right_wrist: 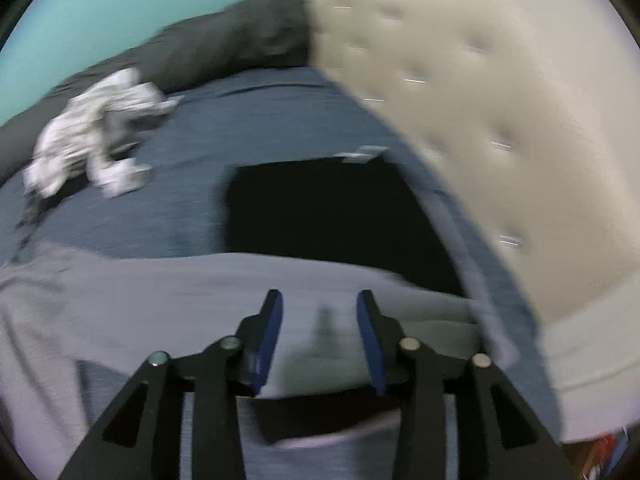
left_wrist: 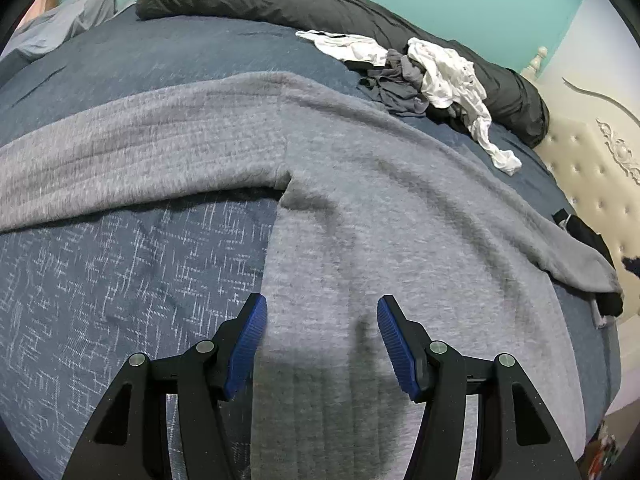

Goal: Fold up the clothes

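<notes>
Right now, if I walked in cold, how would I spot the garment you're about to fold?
Find the bed with the dark blue cover. Spread flat across its near half lies a fuzzy light grey sweater, one sleeve stretched out sideways. The other clothes sit crumpled in a white and dark heap further back by the long dark pillow.

A home bedroom: a bed (left_wrist: 120, 280) is lying under a blue cover, its tufted headboard (left_wrist: 592, 184) standing at right.

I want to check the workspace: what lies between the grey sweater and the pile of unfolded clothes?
In the left wrist view, only a bare strip of blue bedspread separates the grey sweater from the pile of clothes; at the pile's lower edge they nearly meet.
</notes>
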`<state>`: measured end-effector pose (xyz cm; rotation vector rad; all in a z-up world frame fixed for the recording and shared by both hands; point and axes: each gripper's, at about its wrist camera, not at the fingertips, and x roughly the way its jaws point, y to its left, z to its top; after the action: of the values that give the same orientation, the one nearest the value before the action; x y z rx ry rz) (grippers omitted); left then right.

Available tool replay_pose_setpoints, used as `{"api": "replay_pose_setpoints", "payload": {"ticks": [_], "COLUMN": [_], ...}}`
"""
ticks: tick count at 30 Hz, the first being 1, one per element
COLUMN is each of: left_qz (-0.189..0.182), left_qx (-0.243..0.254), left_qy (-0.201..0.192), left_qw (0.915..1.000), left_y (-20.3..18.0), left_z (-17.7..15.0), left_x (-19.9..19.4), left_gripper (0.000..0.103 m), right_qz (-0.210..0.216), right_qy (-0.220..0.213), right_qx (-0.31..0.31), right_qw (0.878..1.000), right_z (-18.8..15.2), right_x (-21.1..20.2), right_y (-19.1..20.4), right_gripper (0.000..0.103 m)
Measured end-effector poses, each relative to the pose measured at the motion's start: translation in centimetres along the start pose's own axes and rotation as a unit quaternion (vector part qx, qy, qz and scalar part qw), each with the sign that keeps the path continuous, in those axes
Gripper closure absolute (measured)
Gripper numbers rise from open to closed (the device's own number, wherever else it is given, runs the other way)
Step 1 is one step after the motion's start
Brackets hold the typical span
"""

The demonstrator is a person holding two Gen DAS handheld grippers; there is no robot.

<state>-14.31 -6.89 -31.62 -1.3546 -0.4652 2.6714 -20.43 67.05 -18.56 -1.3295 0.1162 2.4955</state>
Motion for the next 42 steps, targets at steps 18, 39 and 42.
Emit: {"api": "replay_pose_setpoints", "payload": {"ticks": [18,39,42], "left_qz": [-0.004,0.013,0.022], "left_qx": [0.084,0.155,0.167], "left_qy": [0.032,0.075,0.076], "left_qw": [0.996,0.985,0.9828], "left_y": [-0.4,-3.8,-4.0], "left_z": [14.7,23.7,23.8], "left_x": [5.0,16.3,17.0], "left_gripper": [0.035,0.035,0.035], "right_qz": [0.219,0.212,0.222], "right_qy": [0.021,0.045,0.035], "right_qx": [-0.165,-0.331,-0.332], "right_qw": [0.961,0.919,0.916], "right_z": [1.9,3.0,3.3], "right_x": [7.9,17.2,17.5], "right_y": [30.3,46.1,46.4], "right_gripper": [0.059,0.055,0.082]}}
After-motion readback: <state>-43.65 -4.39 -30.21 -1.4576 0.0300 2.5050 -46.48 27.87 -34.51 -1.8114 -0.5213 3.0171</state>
